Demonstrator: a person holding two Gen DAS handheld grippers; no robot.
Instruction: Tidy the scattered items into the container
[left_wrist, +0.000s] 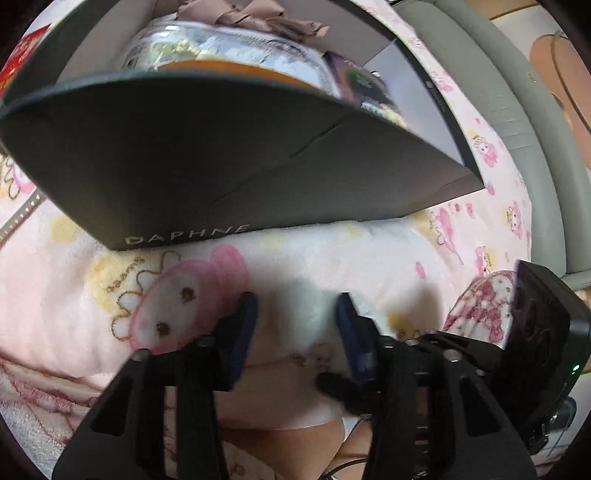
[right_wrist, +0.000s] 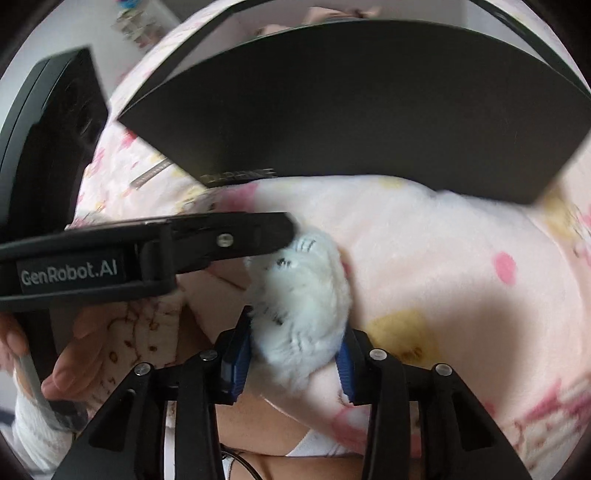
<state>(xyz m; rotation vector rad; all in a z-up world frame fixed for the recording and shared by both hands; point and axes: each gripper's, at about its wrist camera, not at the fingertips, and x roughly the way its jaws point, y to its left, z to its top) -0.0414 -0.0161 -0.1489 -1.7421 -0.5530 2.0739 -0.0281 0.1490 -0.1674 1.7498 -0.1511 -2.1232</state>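
The dark box (left_wrist: 207, 162) says "DAPHNE" on its front and sits on the pink bunny blanket (left_wrist: 55, 295). The left gripper (right_wrist: 280, 229) says "GenRobot.AI". The right gripper (right_wrist: 293, 354) squeezes the fluffy white toy (right_wrist: 303, 295), just in front of the box. The left gripper's fingers are apart around the toy. Only the left view shows a clear tub (left_wrist: 229, 48) inside the box.
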